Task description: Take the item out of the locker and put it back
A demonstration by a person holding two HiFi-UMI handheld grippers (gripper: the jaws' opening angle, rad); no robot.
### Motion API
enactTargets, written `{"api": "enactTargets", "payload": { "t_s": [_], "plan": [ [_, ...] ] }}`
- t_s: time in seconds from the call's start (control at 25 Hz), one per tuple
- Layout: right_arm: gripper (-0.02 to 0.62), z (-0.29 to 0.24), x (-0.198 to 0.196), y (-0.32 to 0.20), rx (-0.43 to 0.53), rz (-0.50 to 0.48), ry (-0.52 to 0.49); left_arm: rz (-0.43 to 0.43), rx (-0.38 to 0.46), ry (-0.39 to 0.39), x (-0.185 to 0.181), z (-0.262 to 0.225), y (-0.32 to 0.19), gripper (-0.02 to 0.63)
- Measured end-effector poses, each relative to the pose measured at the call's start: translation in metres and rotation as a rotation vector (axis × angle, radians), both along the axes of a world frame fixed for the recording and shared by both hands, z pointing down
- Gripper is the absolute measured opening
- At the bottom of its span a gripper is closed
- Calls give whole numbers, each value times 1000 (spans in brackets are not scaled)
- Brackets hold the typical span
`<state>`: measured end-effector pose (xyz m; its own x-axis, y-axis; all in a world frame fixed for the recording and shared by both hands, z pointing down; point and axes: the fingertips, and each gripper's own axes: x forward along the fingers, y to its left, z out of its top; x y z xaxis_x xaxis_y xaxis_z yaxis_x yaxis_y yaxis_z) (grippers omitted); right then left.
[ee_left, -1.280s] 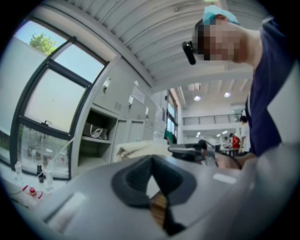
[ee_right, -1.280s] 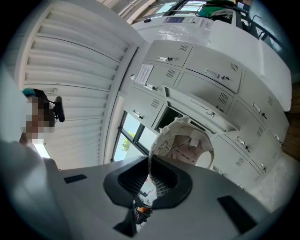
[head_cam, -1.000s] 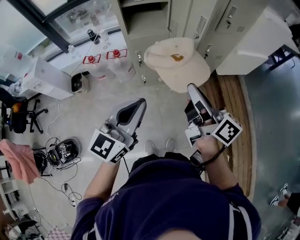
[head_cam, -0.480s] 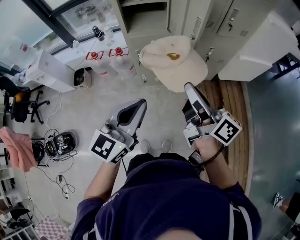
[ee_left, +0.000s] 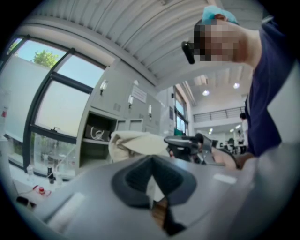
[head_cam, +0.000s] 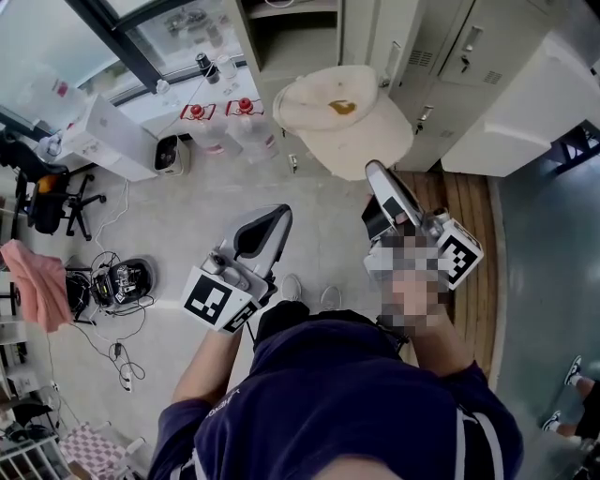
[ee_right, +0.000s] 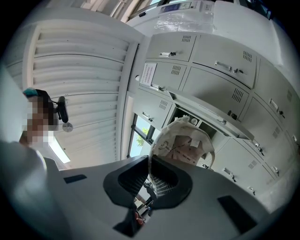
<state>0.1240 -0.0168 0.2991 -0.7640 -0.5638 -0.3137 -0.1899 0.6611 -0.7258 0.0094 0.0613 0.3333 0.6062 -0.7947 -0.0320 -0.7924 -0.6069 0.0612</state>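
A beige cap (head_cam: 342,117) with a brown mark on its front hangs in the air before the grey lockers. My right gripper (head_cam: 375,172) is shut on the cap's edge. In the right gripper view the cap's inside (ee_right: 185,140) faces the camera, with its rim pinched in my right gripper (ee_right: 150,164). Behind the cap is an open locker compartment (head_cam: 291,28). My left gripper (head_cam: 281,214) is shut with nothing in it, to the left of the cap and lower in the head view. From the left gripper view the cap (ee_left: 136,143) shows beside the open locker (ee_left: 96,136).
Two bottles with red caps (head_cam: 239,131) and a white box (head_cam: 117,141) stand on the floor at the left. Cables and a small device (head_cam: 117,286) lie further left. A wooden platform (head_cam: 469,234) runs along the lockers at the right. Closed locker doors (ee_right: 225,70) surround the open one.
The cap and my right gripper have shifted slightly up and left in the head view. My left gripper has edged along with them. Both grips are unchanged.
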Motion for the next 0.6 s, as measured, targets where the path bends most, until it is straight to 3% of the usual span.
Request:
{"api": "enactTargets", "payload": {
  "t_s": [0.6],
  "plan": [
    [22,-32,-41,-62,64,56,-27,19,3,48,-40,7,-45,2]
  ]
}}
